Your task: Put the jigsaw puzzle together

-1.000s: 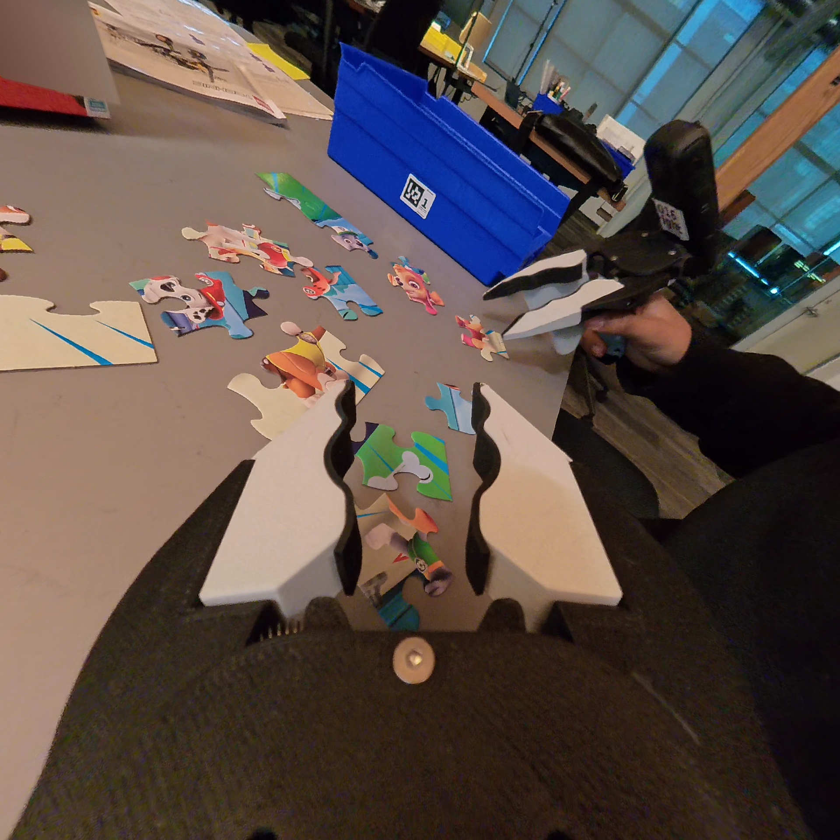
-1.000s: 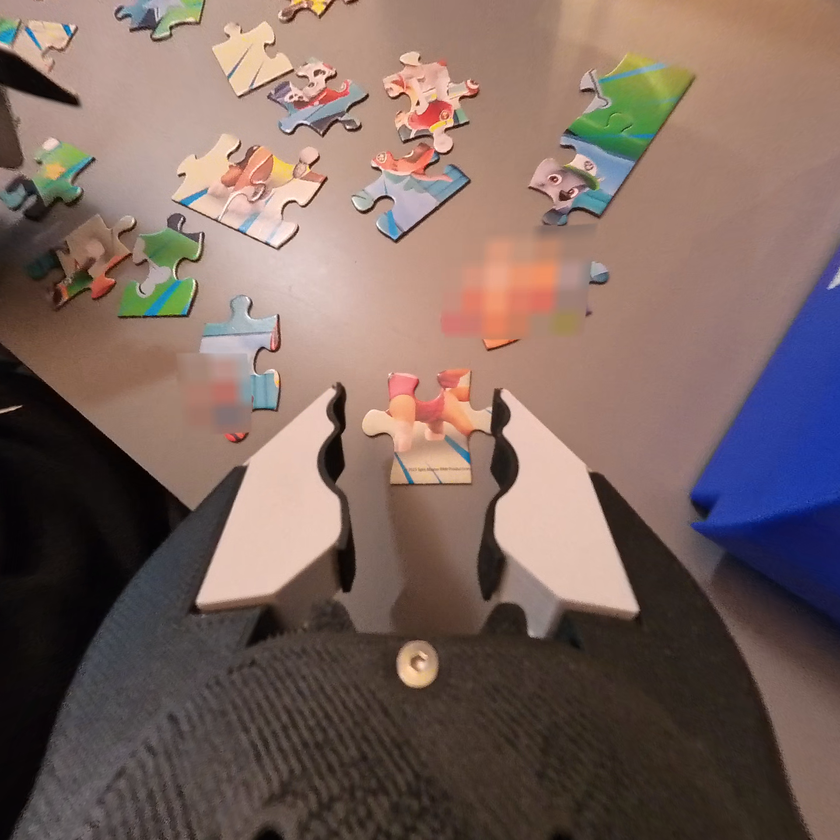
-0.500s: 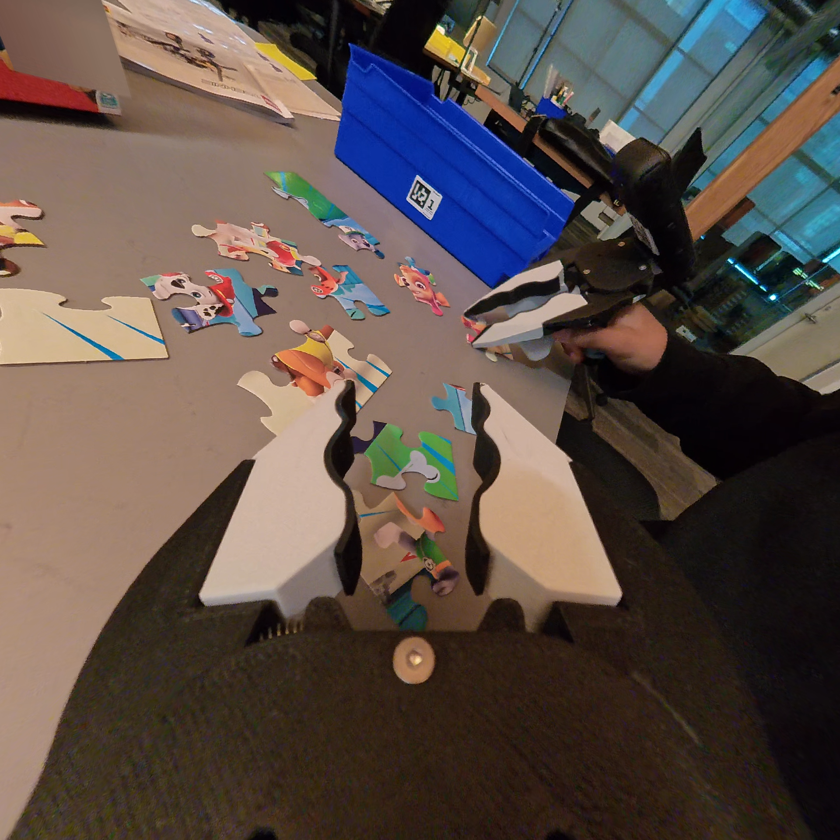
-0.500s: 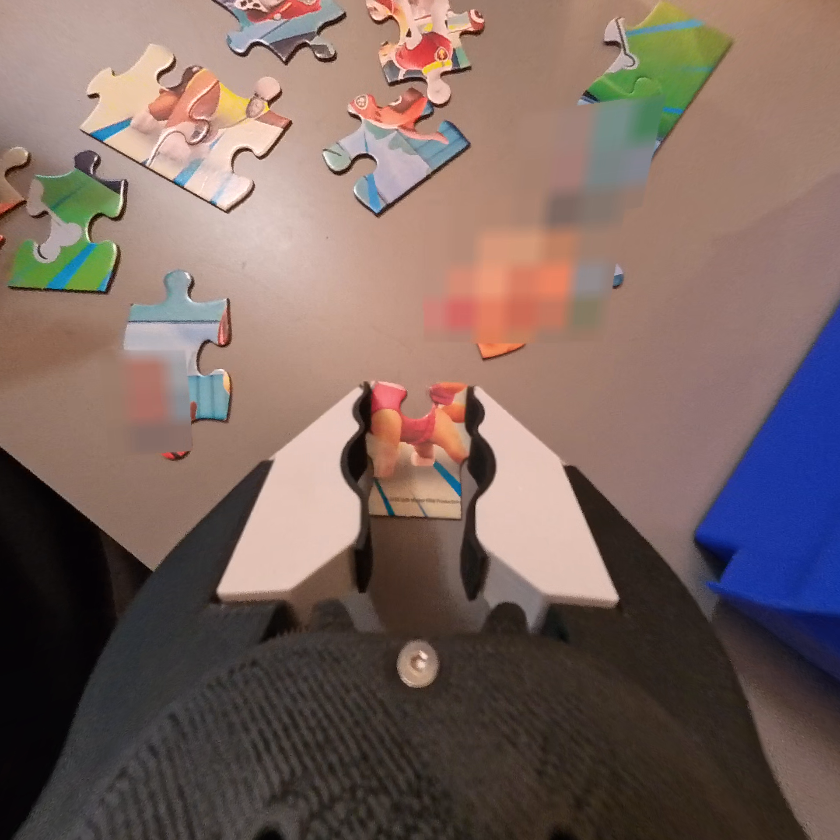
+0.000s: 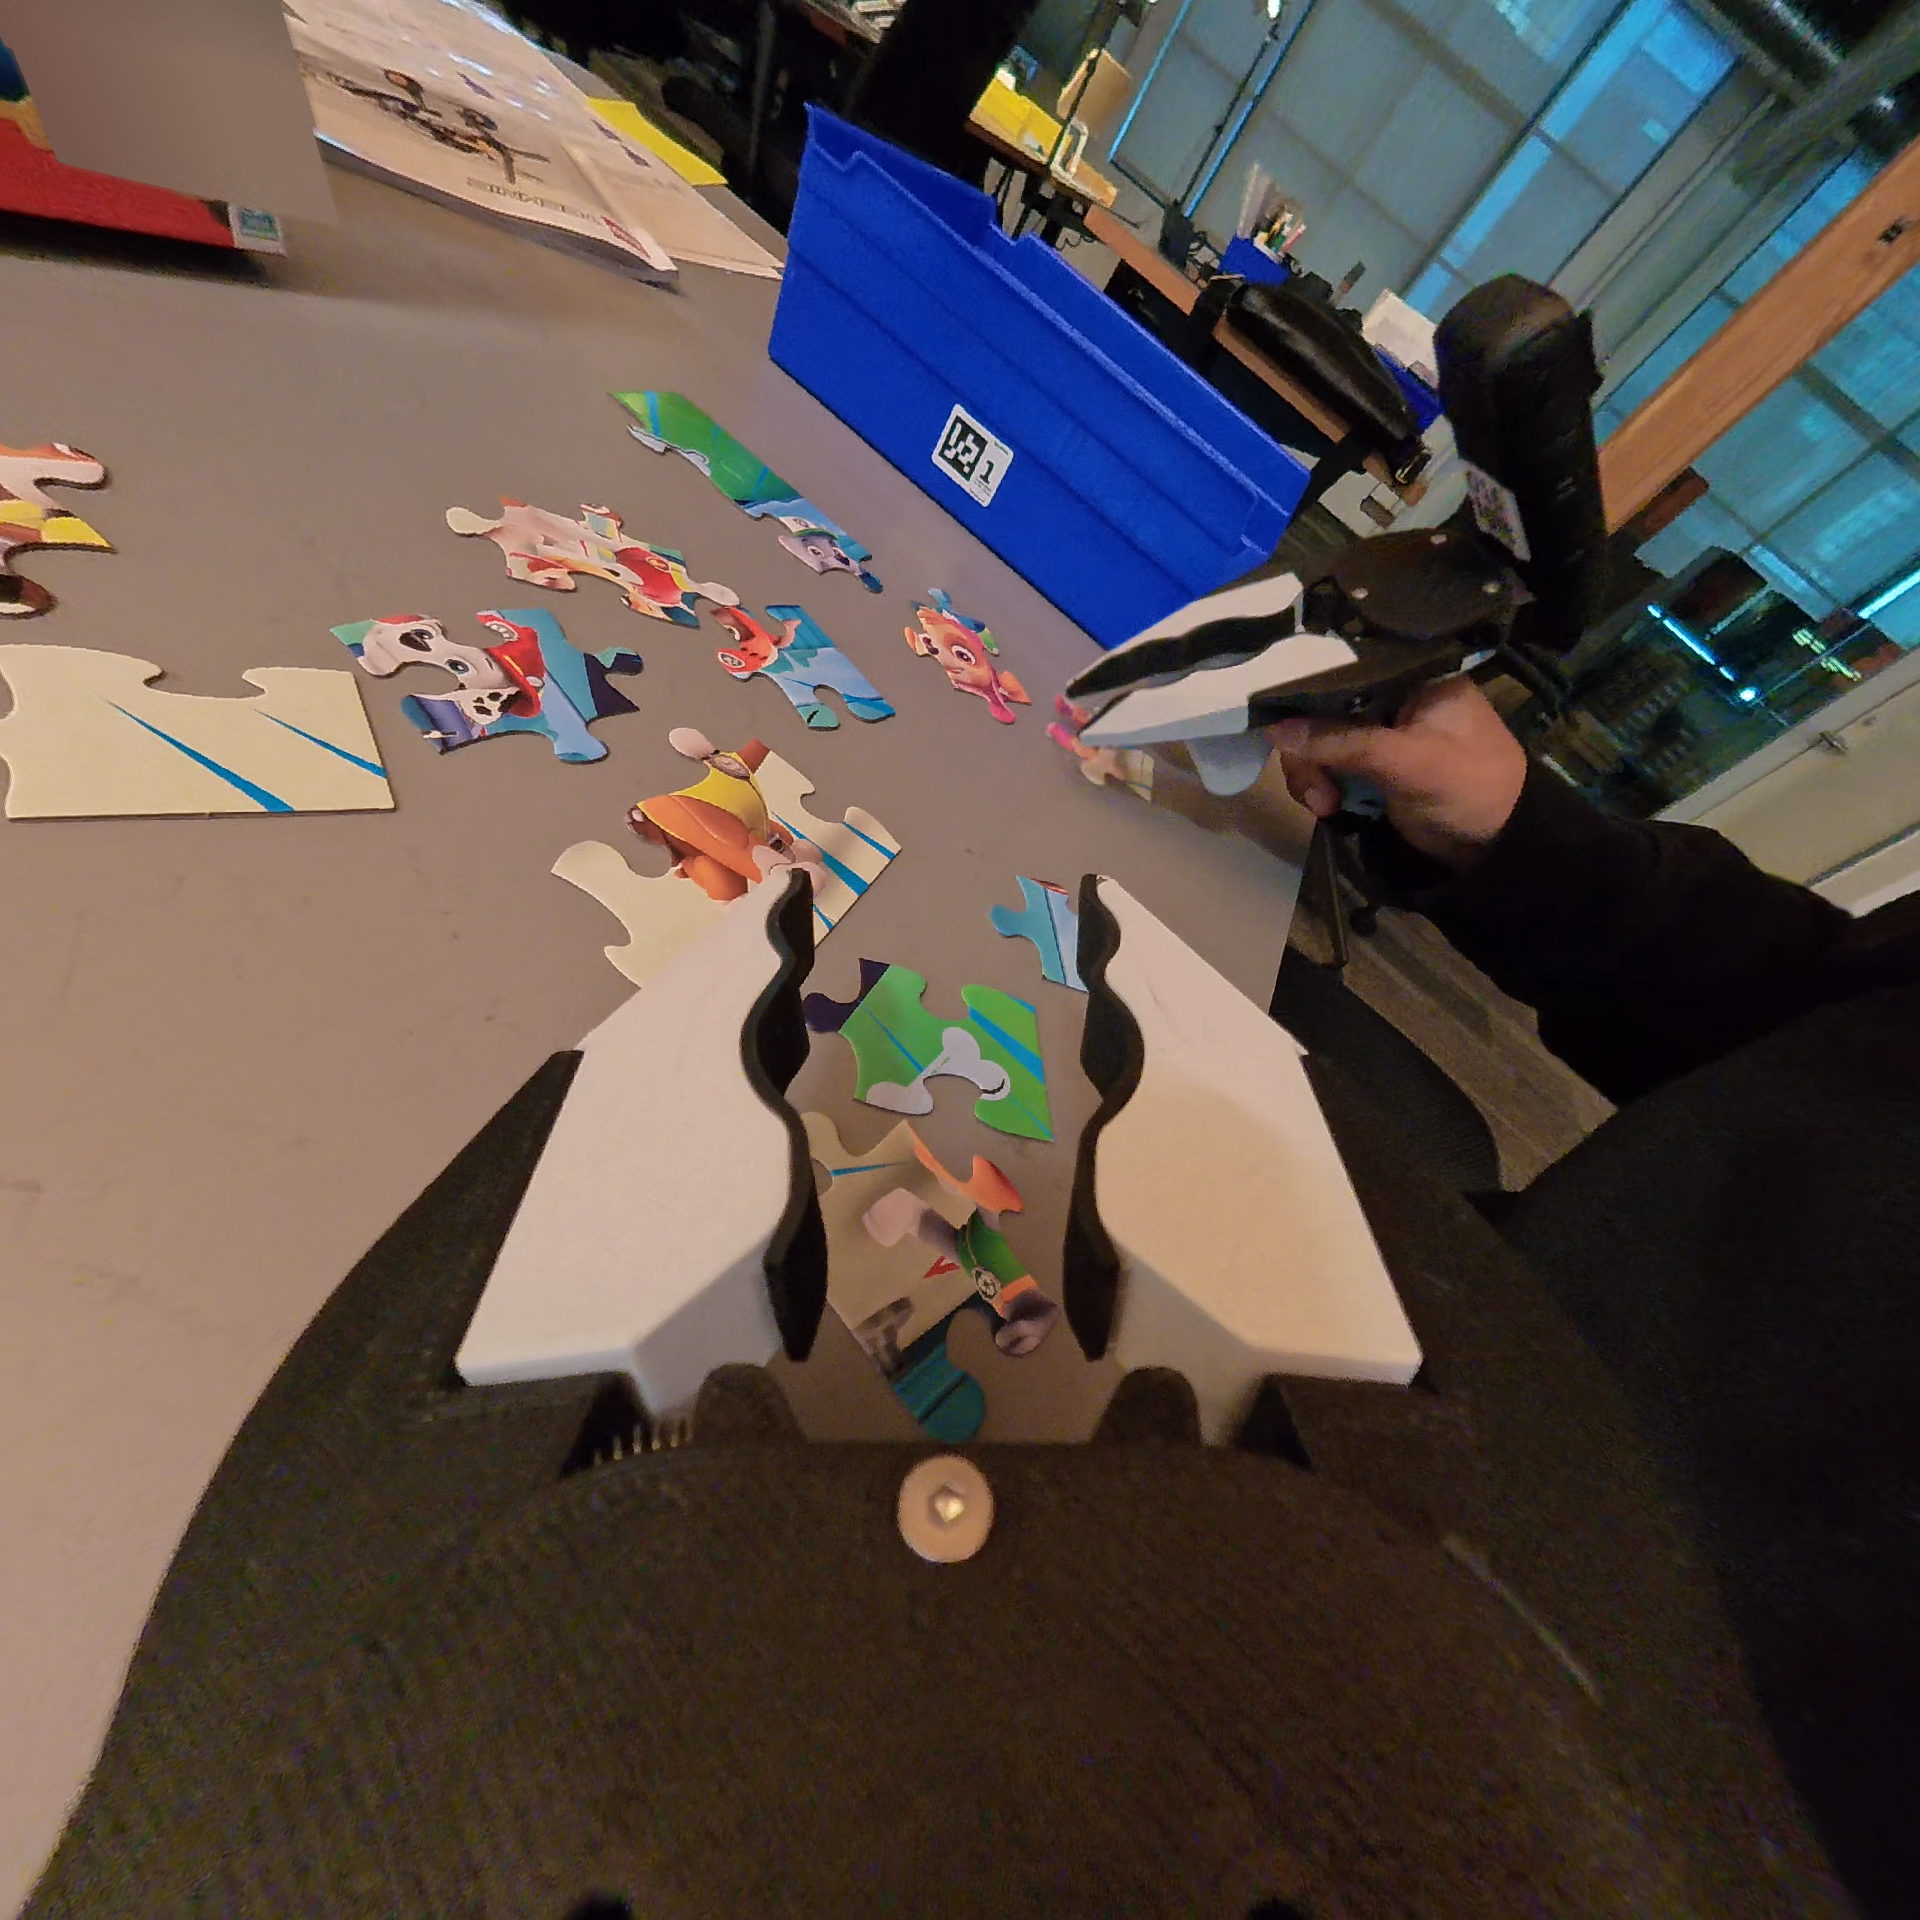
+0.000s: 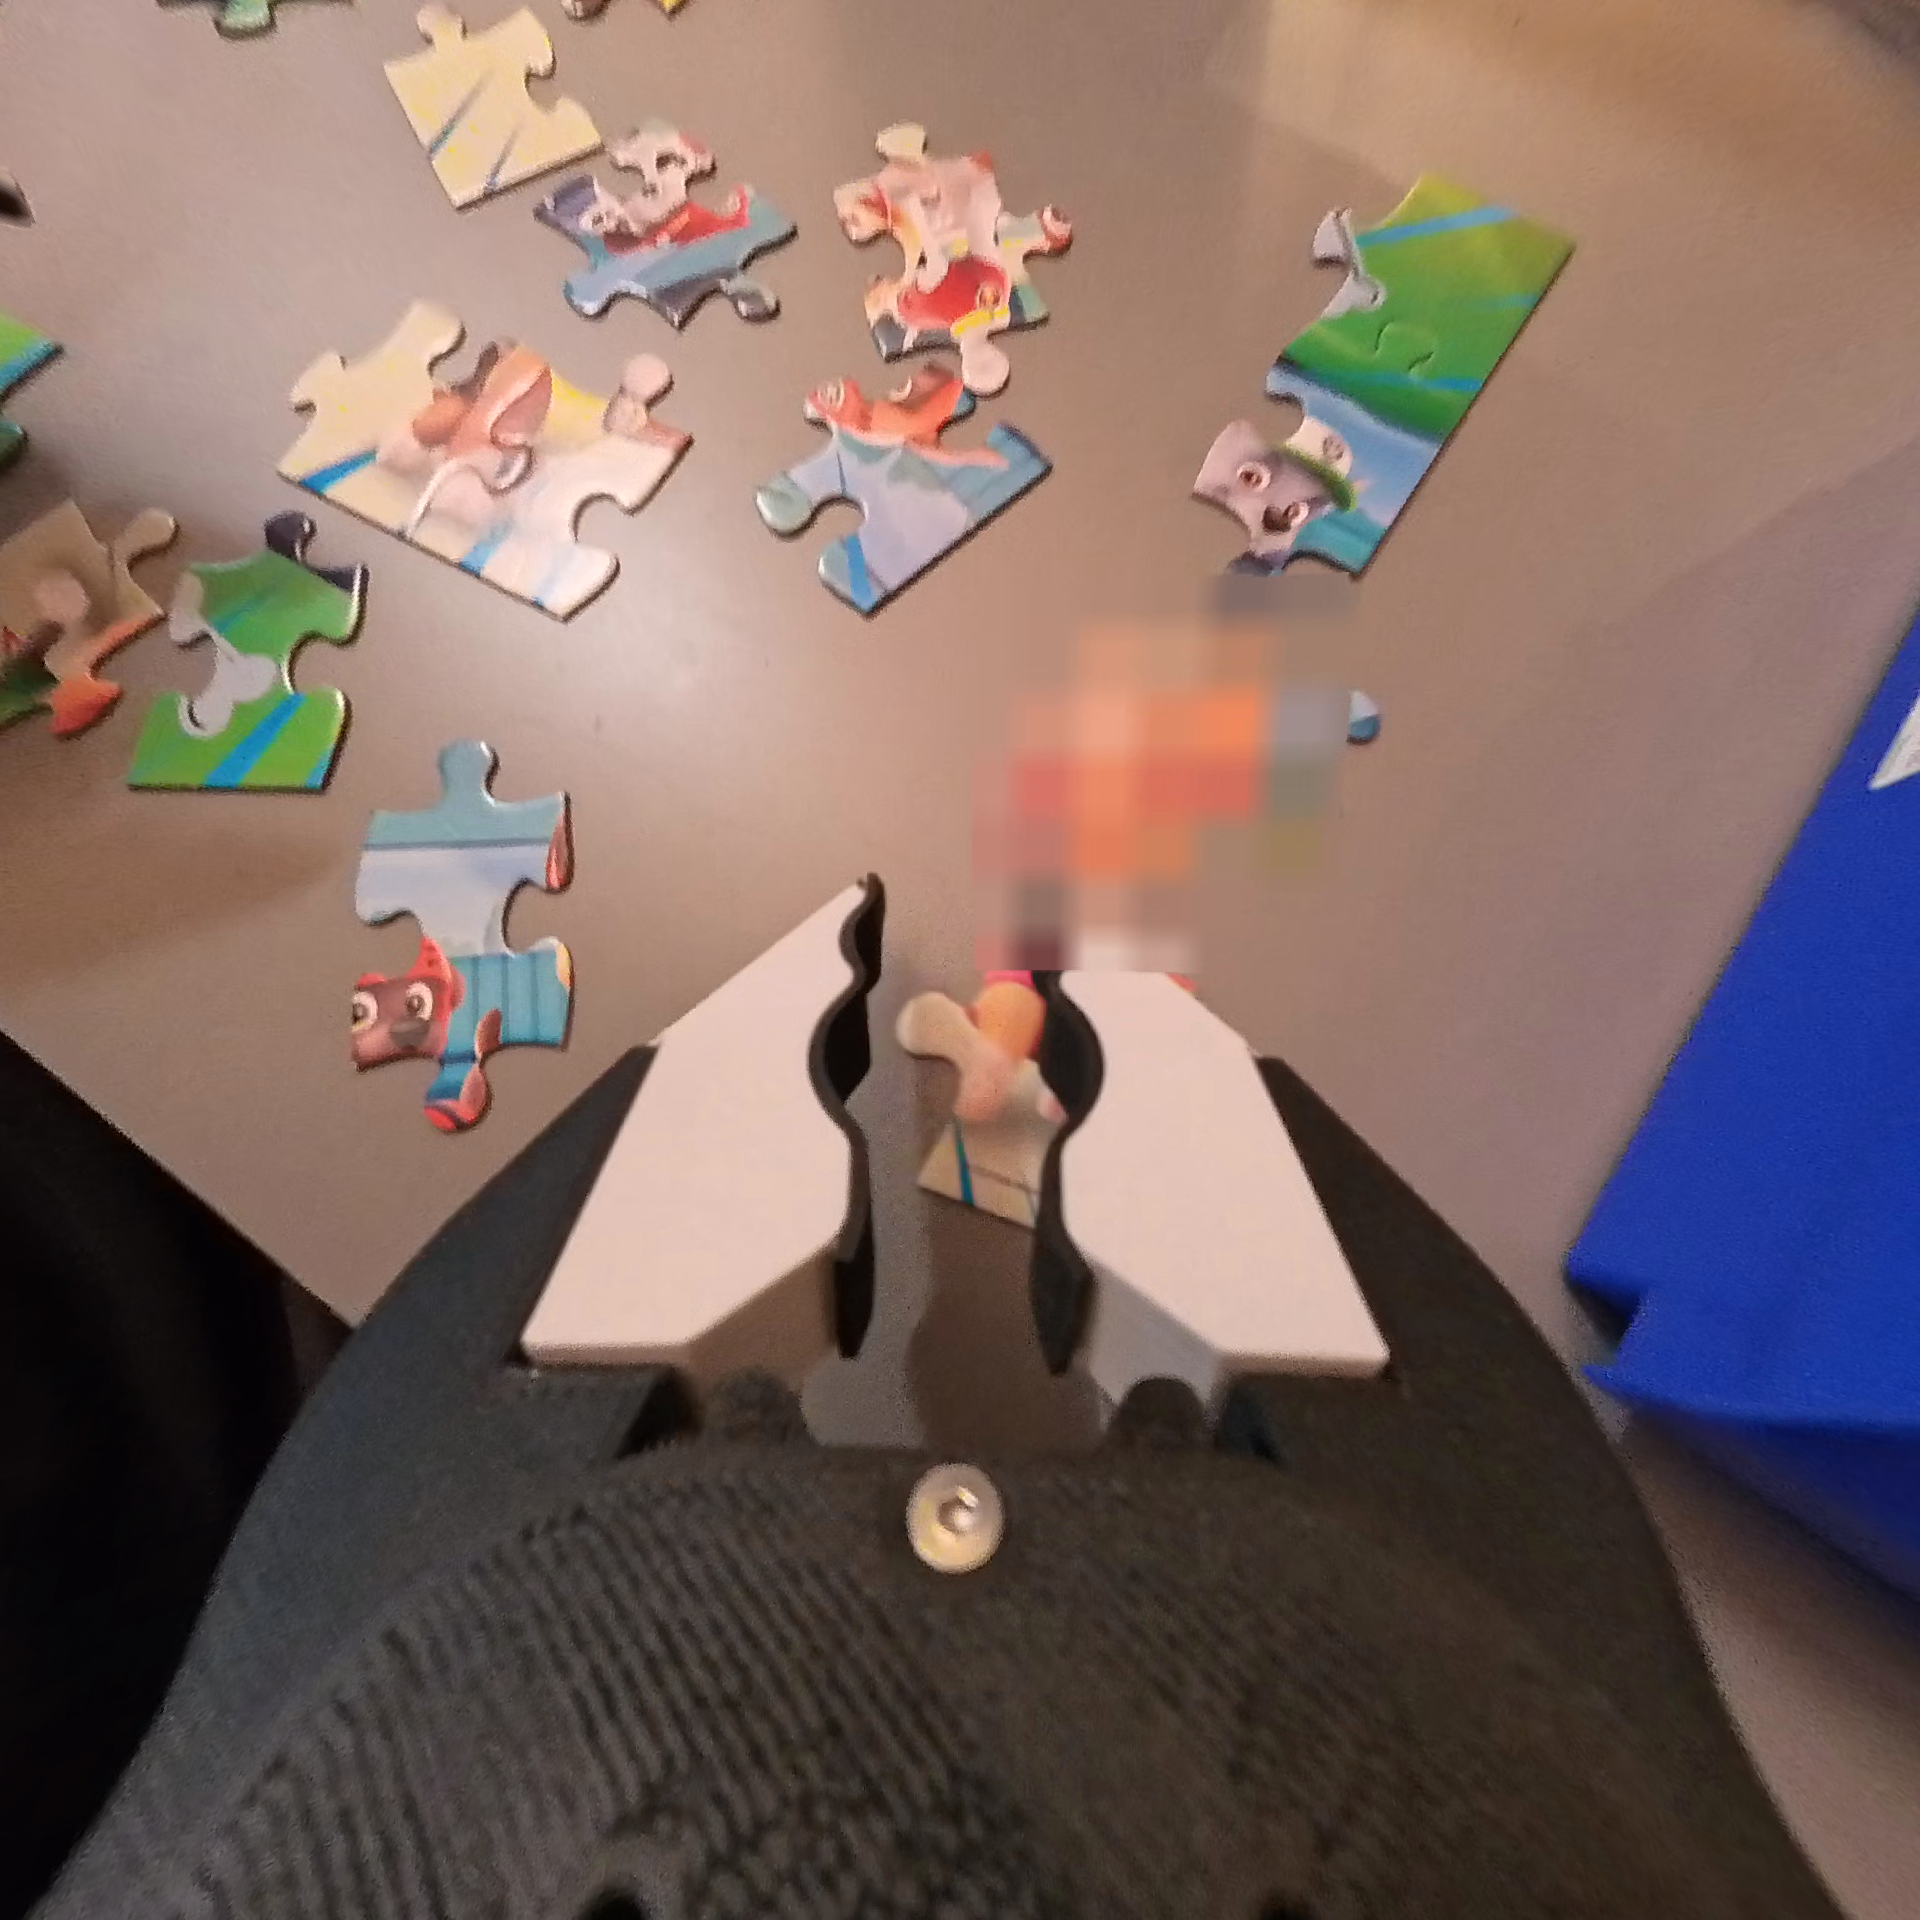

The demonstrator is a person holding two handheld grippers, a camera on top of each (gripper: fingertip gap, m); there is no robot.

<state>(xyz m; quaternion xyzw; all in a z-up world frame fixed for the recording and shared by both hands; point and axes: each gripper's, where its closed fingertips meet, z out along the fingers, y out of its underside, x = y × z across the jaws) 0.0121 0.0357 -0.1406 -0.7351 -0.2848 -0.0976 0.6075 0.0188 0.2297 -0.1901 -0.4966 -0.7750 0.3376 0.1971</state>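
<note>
Pink piece point(image 6: 987, 1049) lies on the tabletop point(image 6: 727, 707) near the blue bin point(image 6: 1766, 1143), between the right gripper's point(image 6: 966, 930) part-open fingers. It seems to touch only the bin-side one, though blur hides detail. Uneven contact could skid it. Farther from the bin, the left gripper point(image 5: 940, 894) hangs open, empty, over a green piece point(image 5: 935, 1049).

Both wrist cameras look down, seemingly close, on shared table point(image 5: 208, 1039)

Blue bin point(image 5: 1039, 416) w/ sticker is set on grey counter point(image 5: 208, 1039); booklets point(image 5: 499, 135) are laid at far edge.
</note>
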